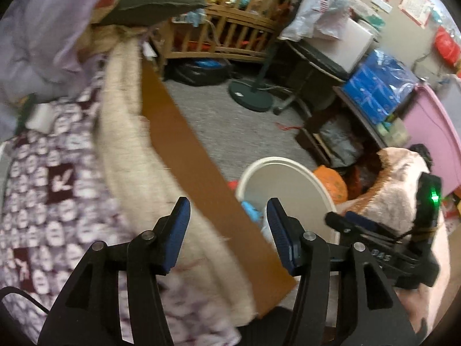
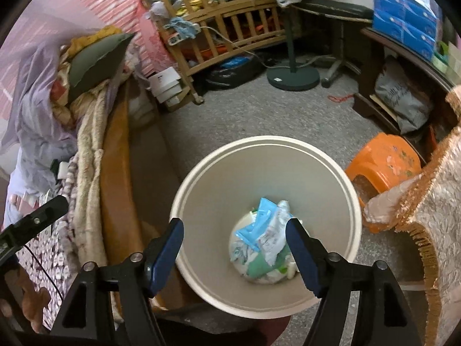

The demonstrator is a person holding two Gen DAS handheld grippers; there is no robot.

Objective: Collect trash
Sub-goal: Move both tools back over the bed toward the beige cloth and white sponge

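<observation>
Jaws of both the right gripper (image 2: 234,255) and the left gripper (image 1: 229,230) stand wide apart, gripping nothing. The right one hangs above a white bin (image 2: 207,184) on the floor, where crumpled wrappers (image 2: 266,240) lie at the bottom. The left one hangs over the bed's edge (image 1: 184,150), beside the bin.

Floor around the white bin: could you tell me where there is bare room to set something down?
Bare grey carpet lies beyond the white bin, bordered by the fan base, the wooden crib and the bed edge. Right of the bin is crowded: the orange stool and a draped blanket sit close.
</observation>
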